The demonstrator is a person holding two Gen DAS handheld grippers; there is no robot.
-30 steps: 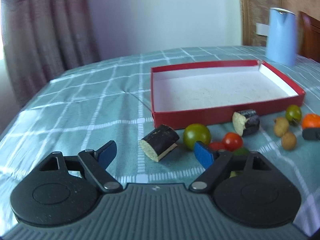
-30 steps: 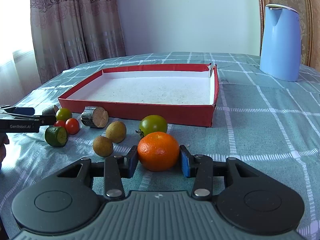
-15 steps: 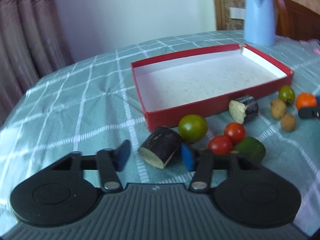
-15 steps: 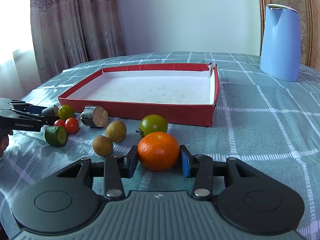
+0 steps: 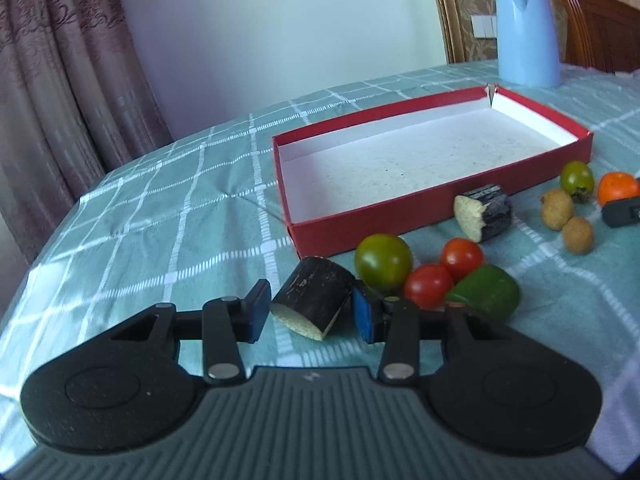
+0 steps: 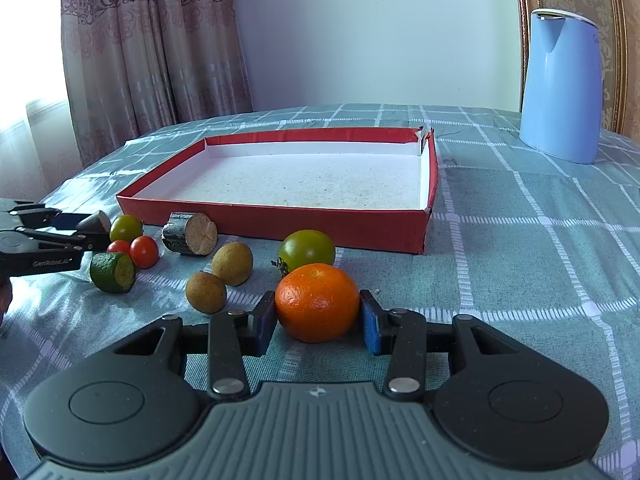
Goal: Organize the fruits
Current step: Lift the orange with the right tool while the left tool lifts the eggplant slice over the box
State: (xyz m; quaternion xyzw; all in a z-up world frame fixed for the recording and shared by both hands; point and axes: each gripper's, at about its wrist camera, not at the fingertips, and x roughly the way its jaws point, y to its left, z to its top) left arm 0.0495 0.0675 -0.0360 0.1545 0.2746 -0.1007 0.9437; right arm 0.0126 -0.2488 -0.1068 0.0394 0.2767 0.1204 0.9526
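The left gripper clamps a dark-skinned, pale-fleshed cut piece; the right gripper grasps a glossy orange; only the right view shows the lime's cut face.

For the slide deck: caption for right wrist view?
Right gripper clamps an orange before the empty red tray.
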